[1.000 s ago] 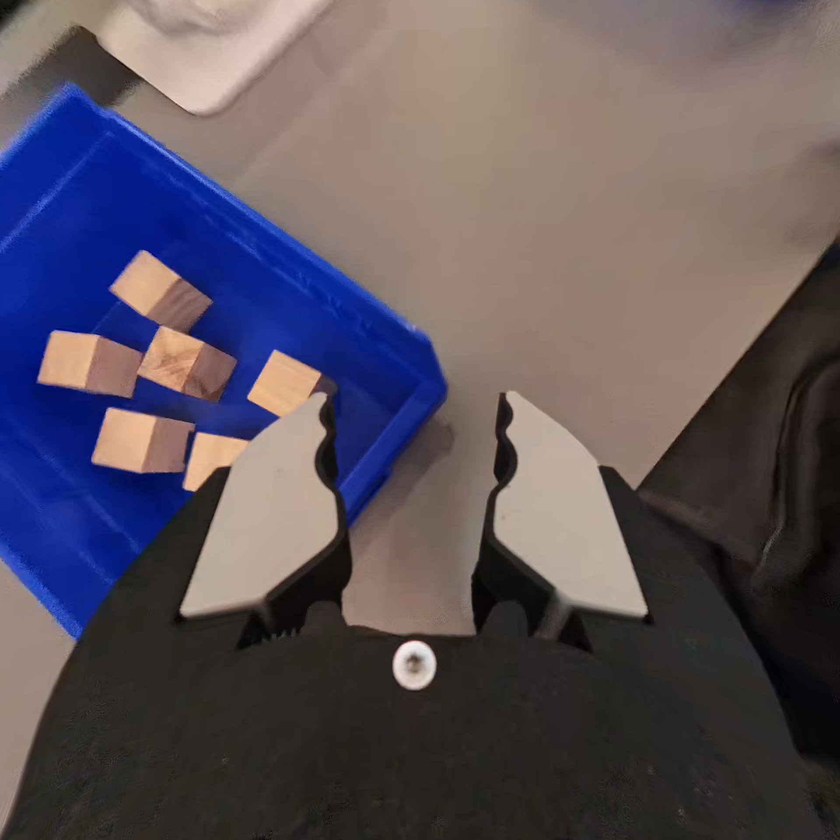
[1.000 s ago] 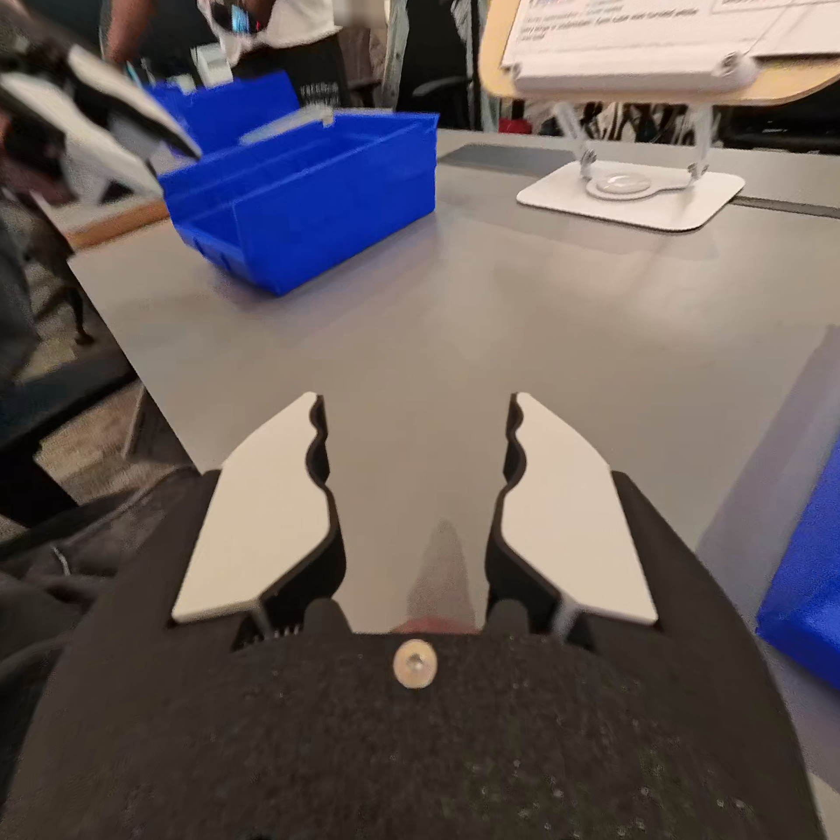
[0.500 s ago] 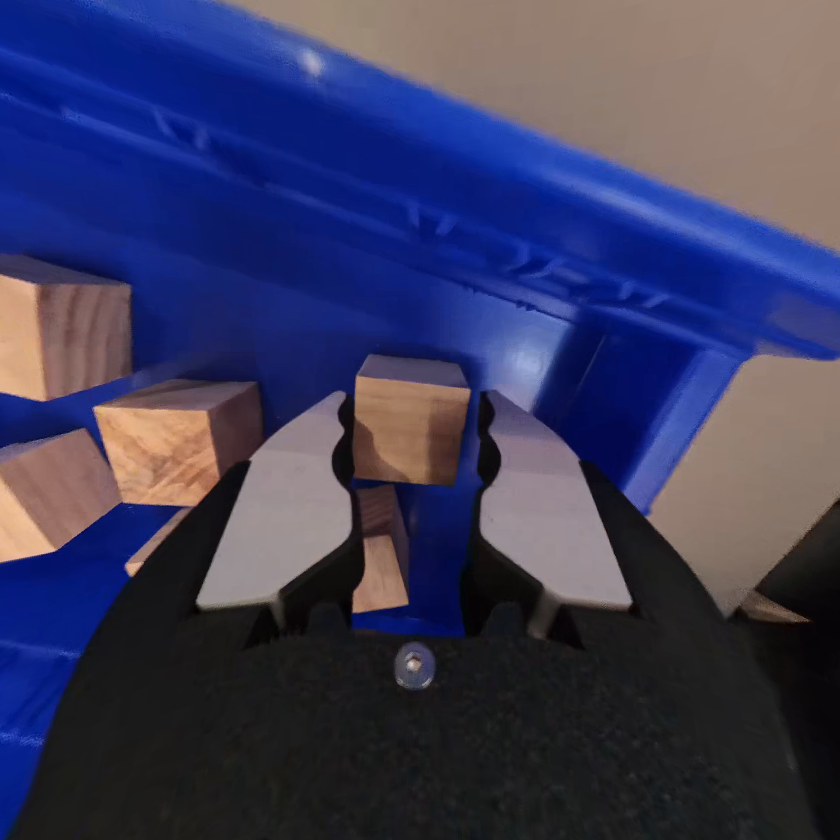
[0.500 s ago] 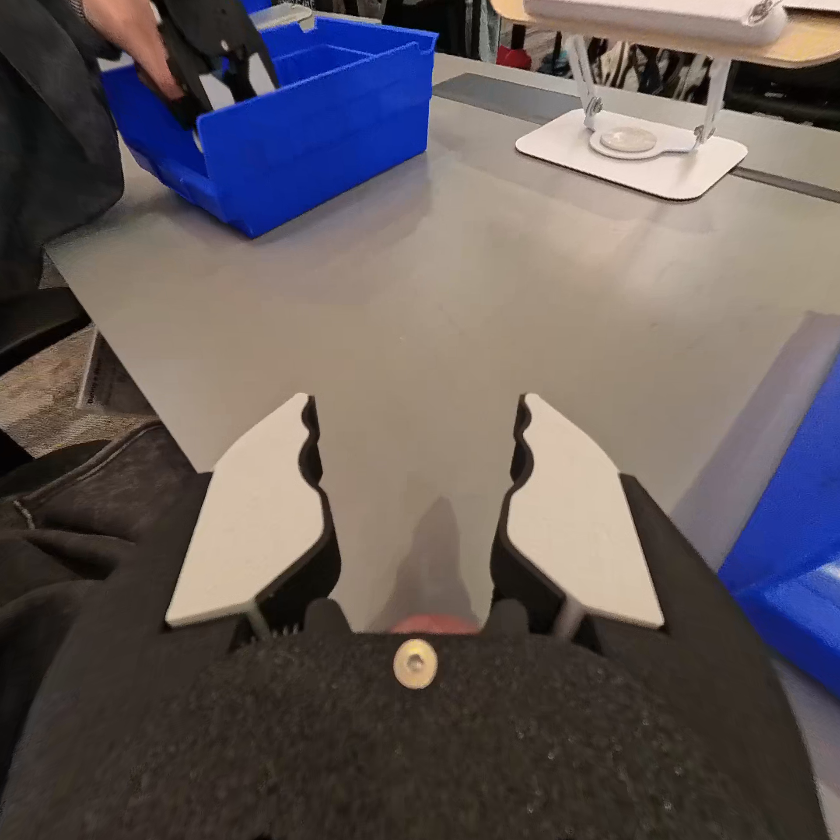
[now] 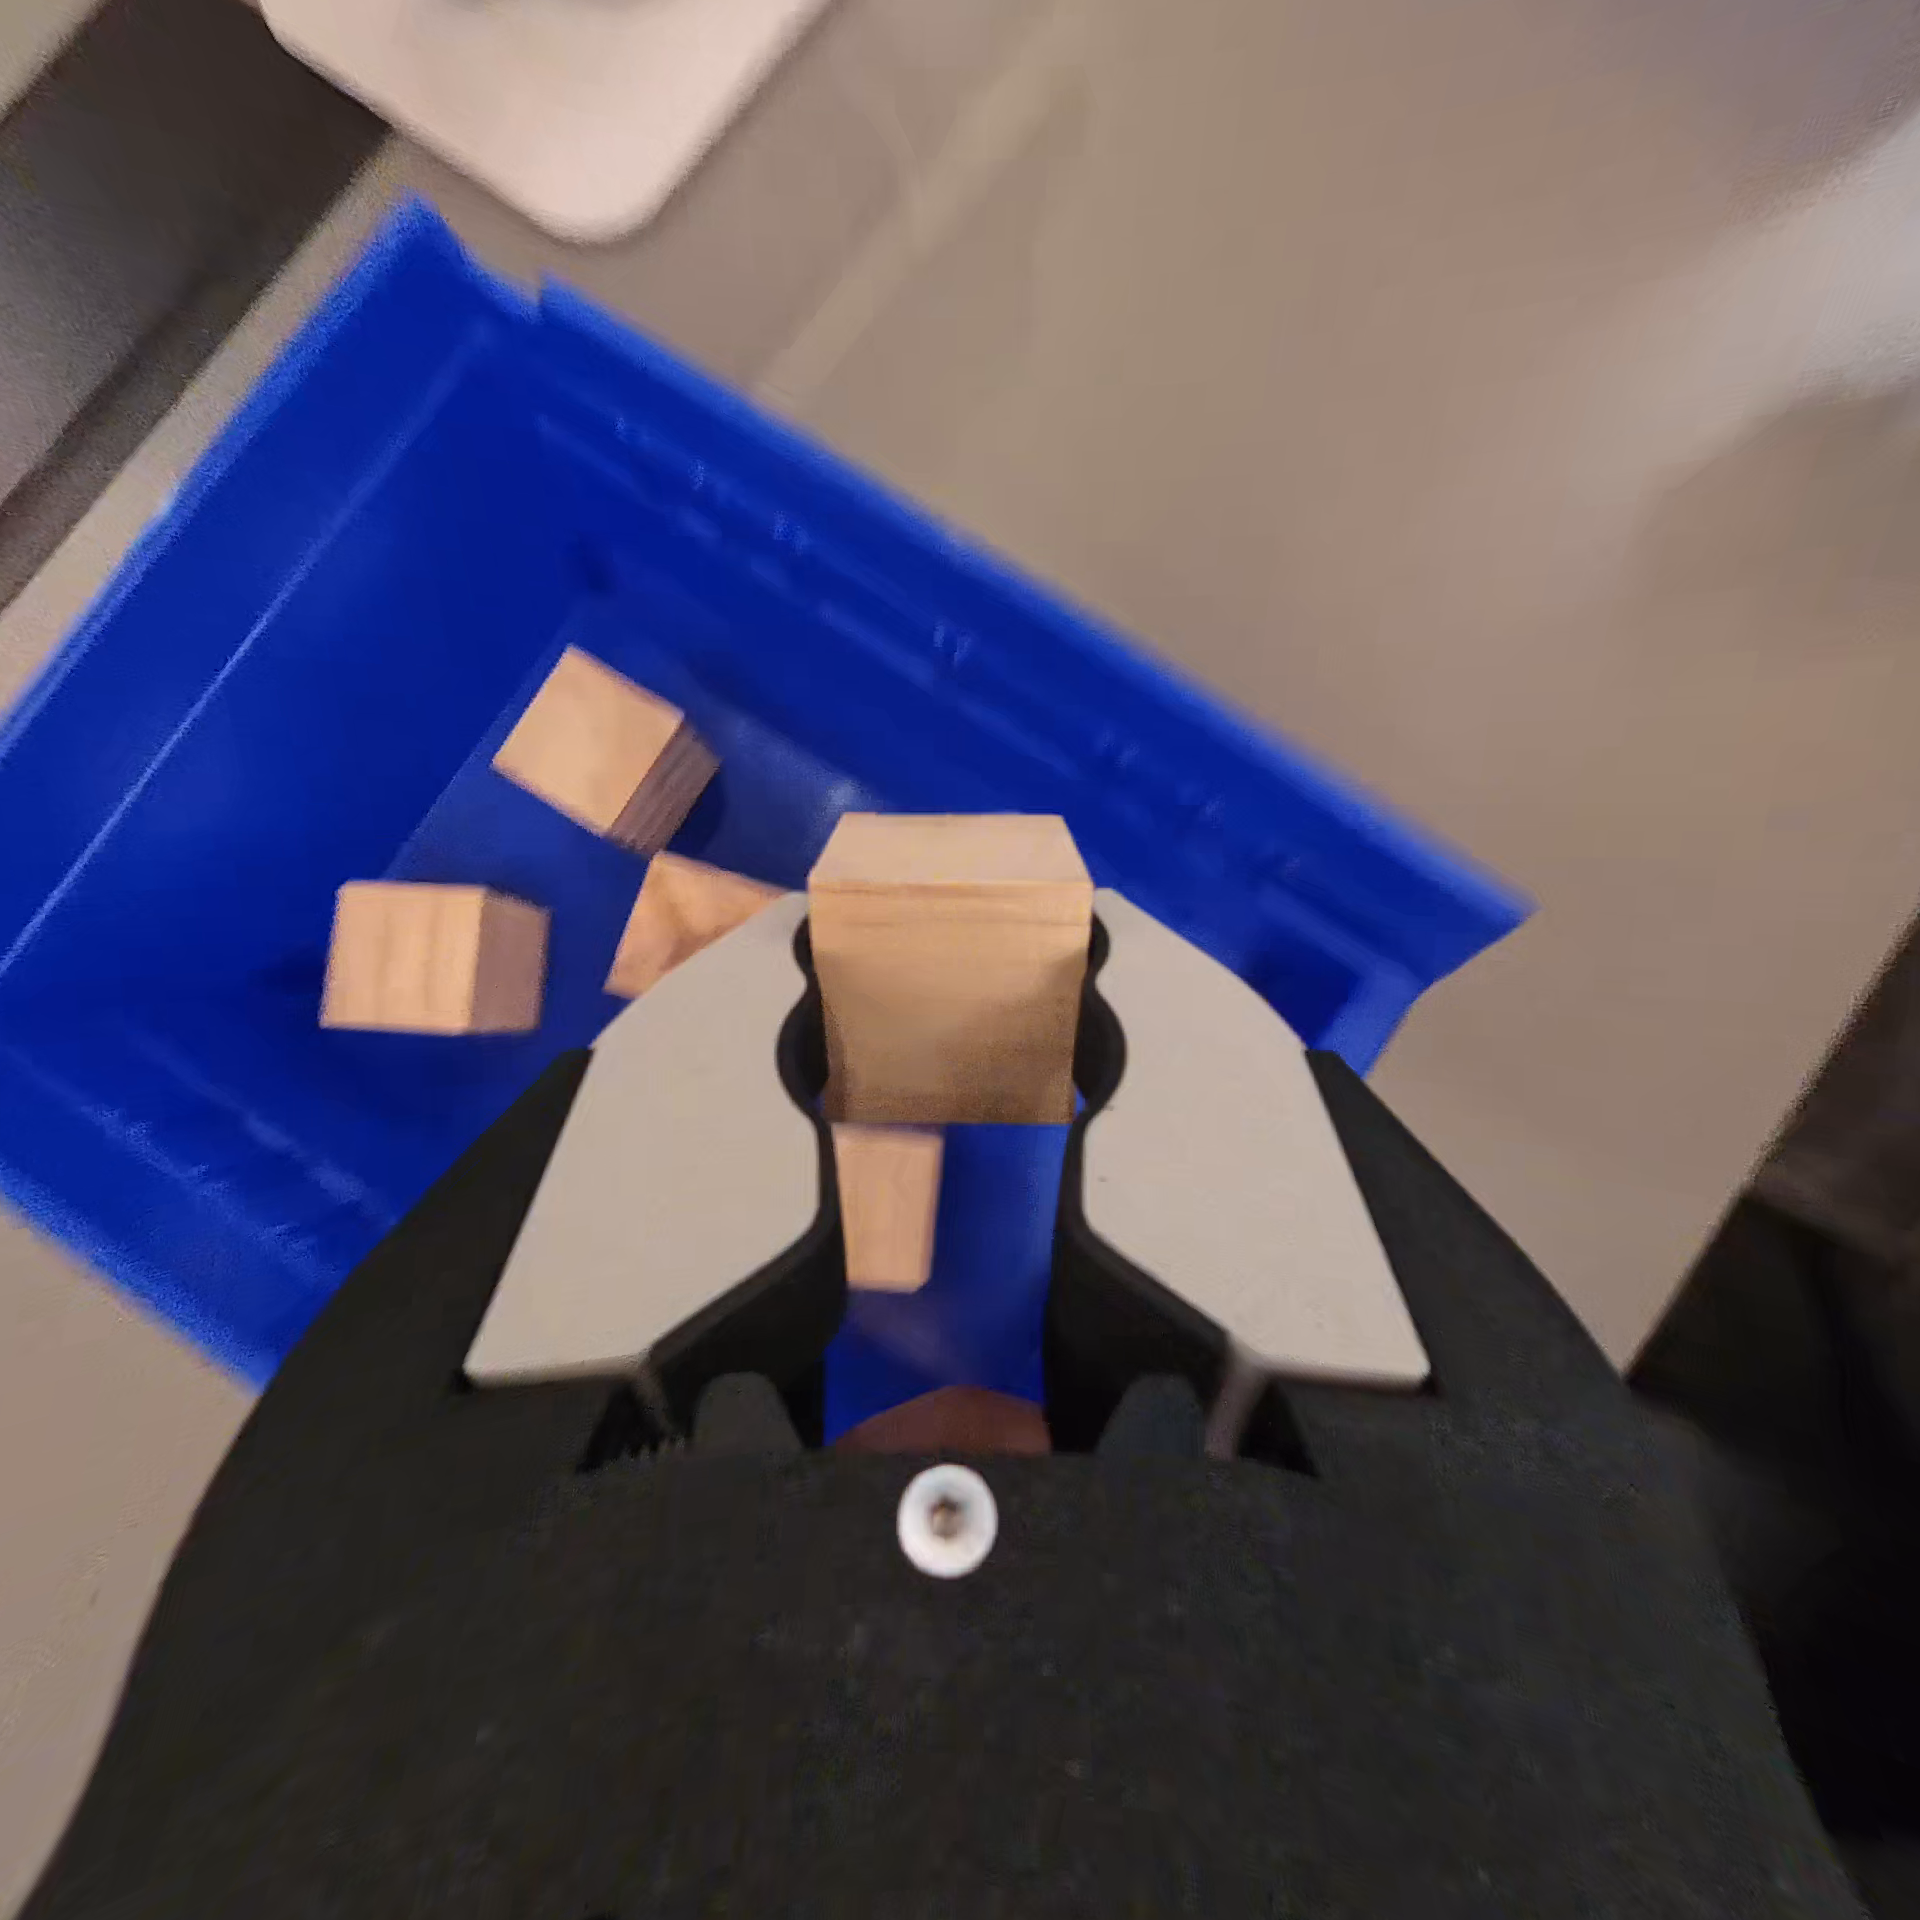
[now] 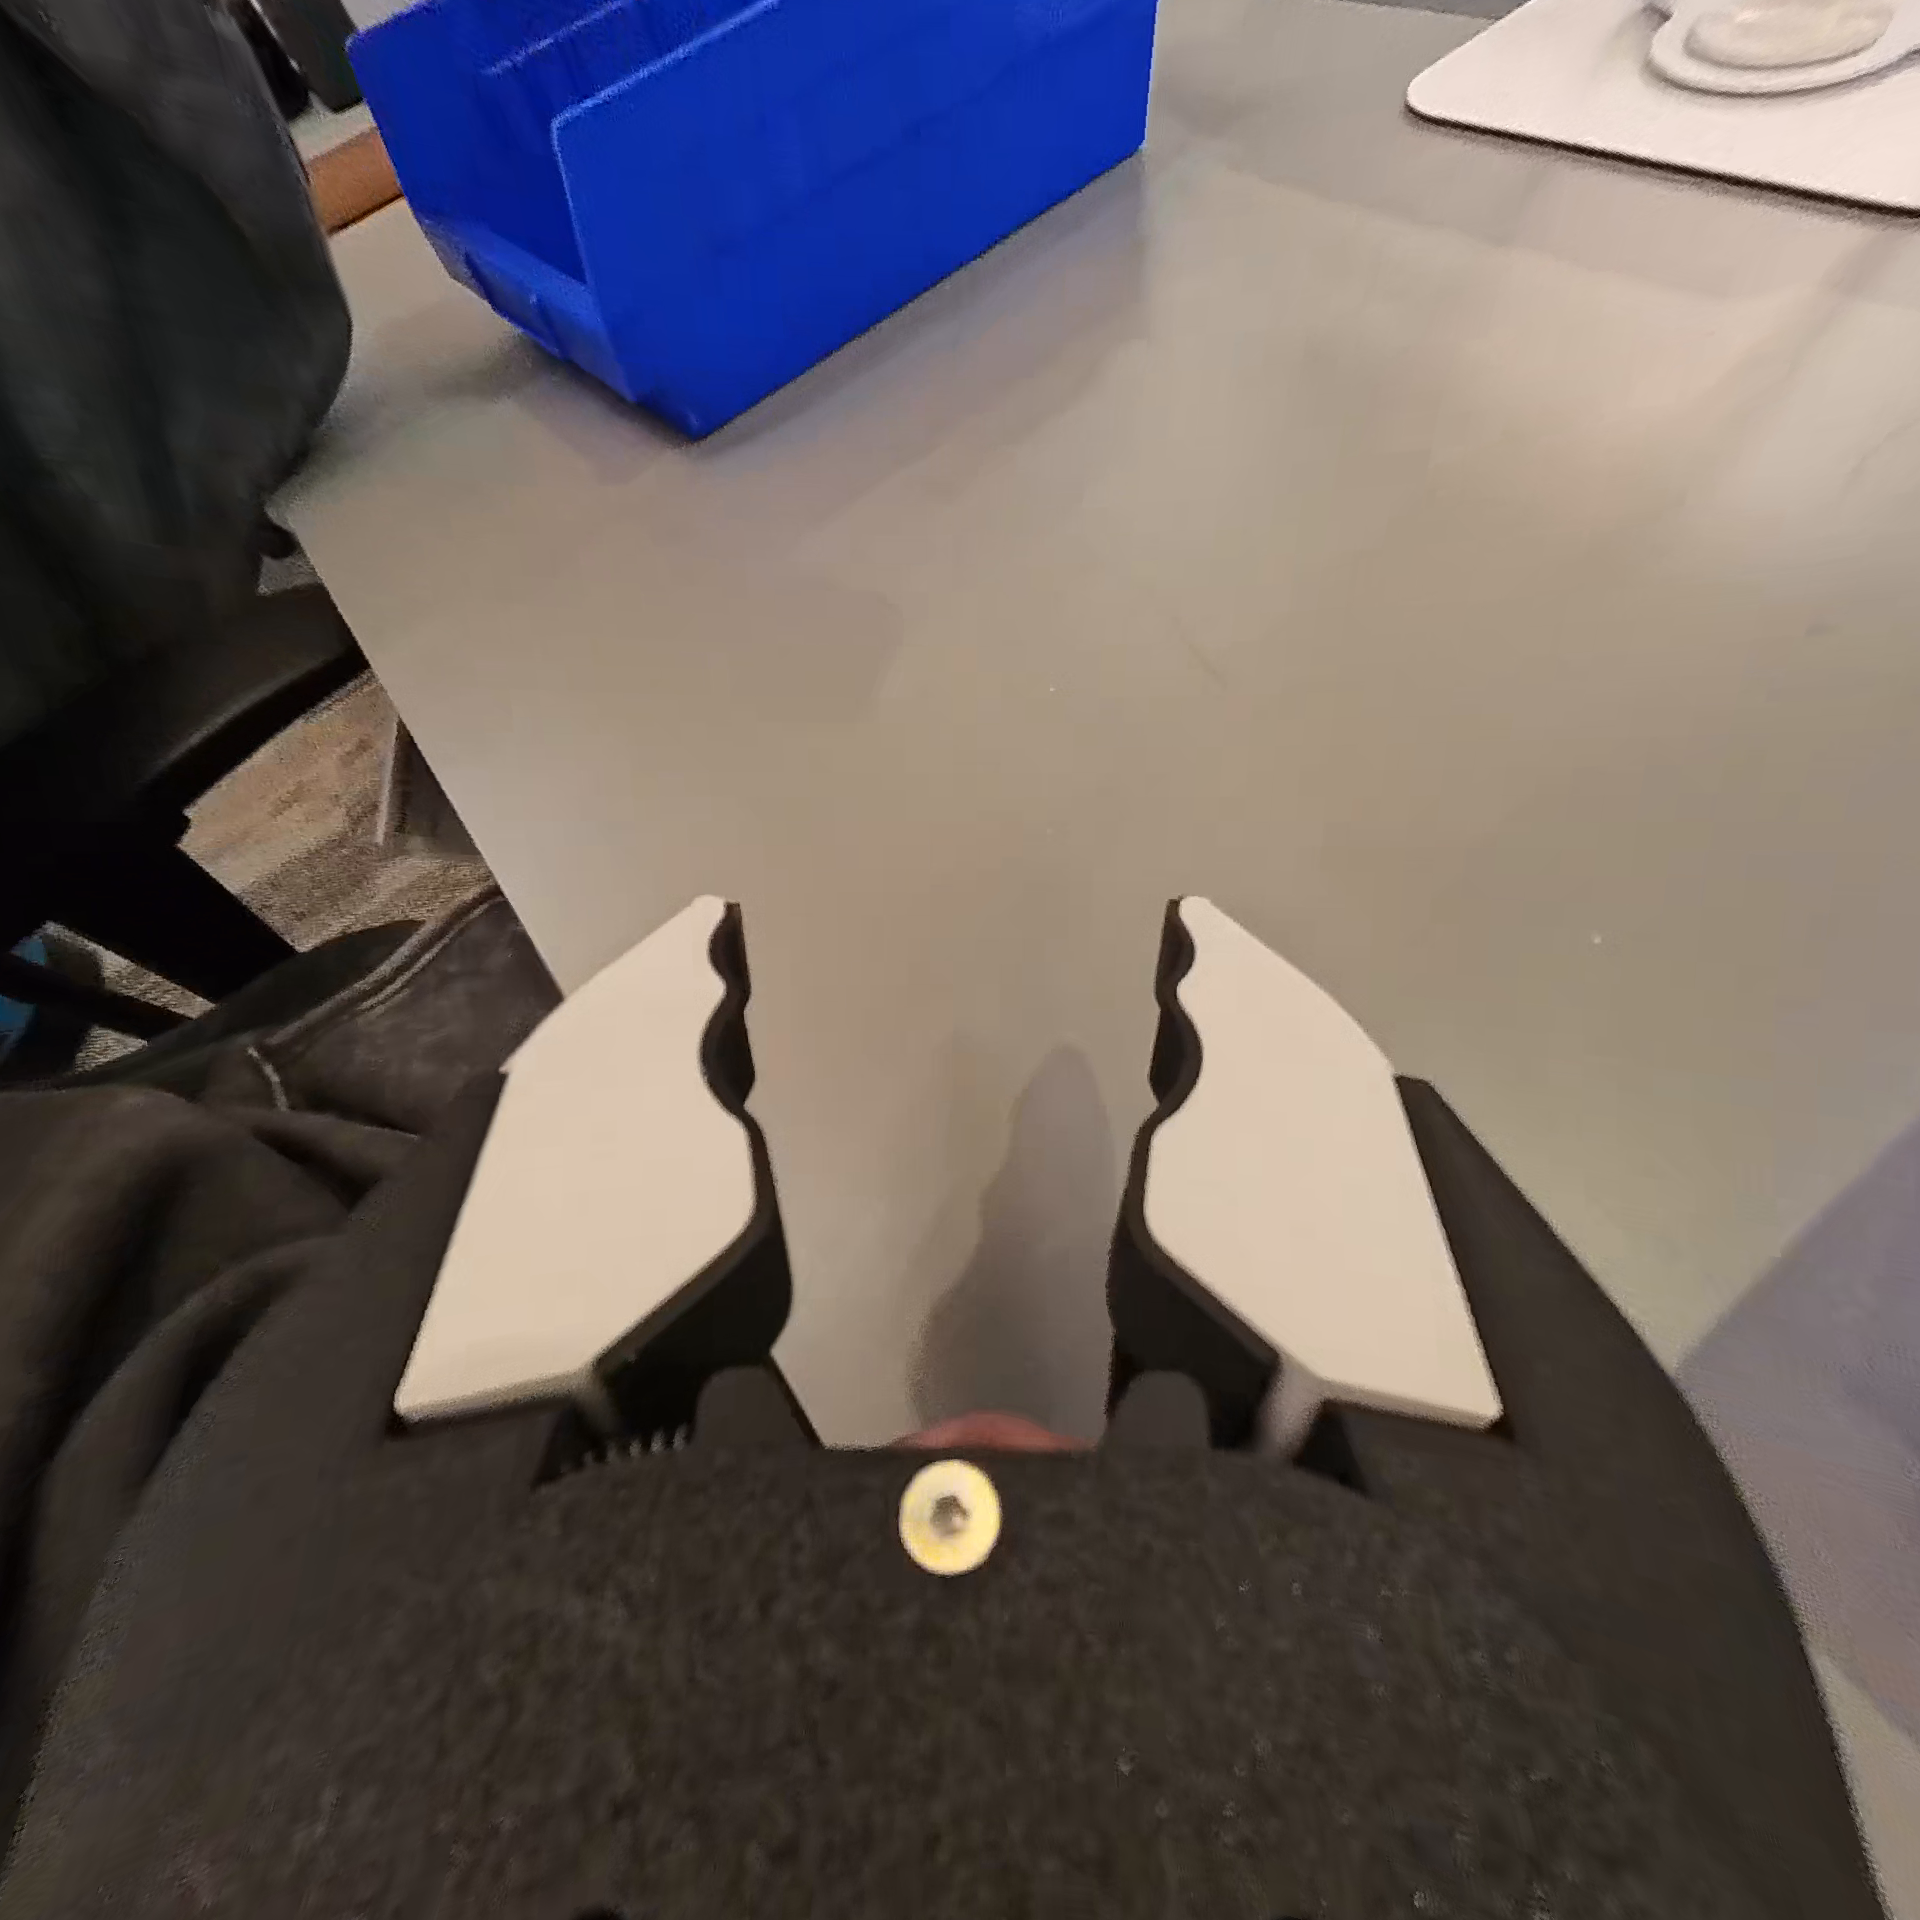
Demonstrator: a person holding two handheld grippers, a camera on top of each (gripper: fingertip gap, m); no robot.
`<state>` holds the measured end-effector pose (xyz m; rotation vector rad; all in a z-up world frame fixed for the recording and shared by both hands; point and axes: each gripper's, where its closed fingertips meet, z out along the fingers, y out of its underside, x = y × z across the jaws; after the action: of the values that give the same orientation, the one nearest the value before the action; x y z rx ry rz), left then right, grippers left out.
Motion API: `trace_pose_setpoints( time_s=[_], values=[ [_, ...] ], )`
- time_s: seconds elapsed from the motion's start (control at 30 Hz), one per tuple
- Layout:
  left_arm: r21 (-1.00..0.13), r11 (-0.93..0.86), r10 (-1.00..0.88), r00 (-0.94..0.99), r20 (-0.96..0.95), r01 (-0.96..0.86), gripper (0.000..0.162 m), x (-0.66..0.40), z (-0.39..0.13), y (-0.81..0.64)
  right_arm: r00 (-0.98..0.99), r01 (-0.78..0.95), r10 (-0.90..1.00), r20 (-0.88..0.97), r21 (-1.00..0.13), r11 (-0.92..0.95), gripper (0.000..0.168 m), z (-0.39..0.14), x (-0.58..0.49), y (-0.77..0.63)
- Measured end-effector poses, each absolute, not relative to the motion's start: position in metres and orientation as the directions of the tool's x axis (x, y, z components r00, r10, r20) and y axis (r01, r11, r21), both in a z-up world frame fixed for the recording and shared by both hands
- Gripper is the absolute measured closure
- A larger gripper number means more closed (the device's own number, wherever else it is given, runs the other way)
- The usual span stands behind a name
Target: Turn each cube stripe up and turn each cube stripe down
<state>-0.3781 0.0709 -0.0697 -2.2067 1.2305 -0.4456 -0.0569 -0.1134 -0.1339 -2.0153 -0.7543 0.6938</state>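
Observation:
My left gripper [image 5: 948, 925] is shut on a wooden cube [image 5: 948, 966] and holds it in the air above the blue bin [image 5: 270, 644]. Several more wooden cubes lie on the bin floor, one at the left [image 5: 431, 971], one farther back [image 5: 603, 764], one partly behind my left finger [image 5: 686, 914] and one seen between the fingers [image 5: 883, 1210]. No stripe shows on the held cube's visible faces. My right gripper [image 6: 951, 914] is open and empty, low over the bare grey table [image 6: 1143, 644]. The blue bin [image 6: 790, 177] stands beyond it at the upper left.
A white stand base [image 6: 1683, 104] sits on the table at the far right, also seen in the left wrist view [image 5: 551, 94]. The table's near edge runs along the left, with dark clothing [image 6: 156, 343] and a chair beside it.
My left gripper went down into the bin, closed on a cube and has lifted it up clear of the bin floor. My right gripper stayed open and tilted slightly lower over the table.

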Motion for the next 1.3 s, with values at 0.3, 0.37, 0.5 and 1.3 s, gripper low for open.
trace_pose_setpoints(
  time_s=[0.3,0.37,0.5,1.3],
  values=[
    [-0.802,-0.597,-0.784,0.191,0.59,0.027,0.118,-0.206,0.024,0.003,0.549,0.218,0.789,-0.276,-0.864,-0.455,0.092,-0.08,-0.091,-0.079],
    [-0.774,-0.621,-0.773,0.07,0.631,0.125,0.118,-0.177,0.04,-0.005,0.467,0.161,0.799,-0.379,-0.852,-0.498,0.093,-0.063,-0.107,-0.066],
    [-0.67,-0.708,-0.698,-0.079,0.711,0.225,0.118,-0.137,0.041,-0.005,0.242,-0.042,0.692,-0.68,-0.72,-0.693,0.099,-0.033,-0.125,-0.04],
    [-0.64,-0.756,-0.623,0.153,0.768,0.137,0.08,-0.137,-0.022,0.01,0.036,-0.27,0.517,-0.855,-0.506,-0.819,0.124,-0.037,-0.114,-0.005]
  ],
)
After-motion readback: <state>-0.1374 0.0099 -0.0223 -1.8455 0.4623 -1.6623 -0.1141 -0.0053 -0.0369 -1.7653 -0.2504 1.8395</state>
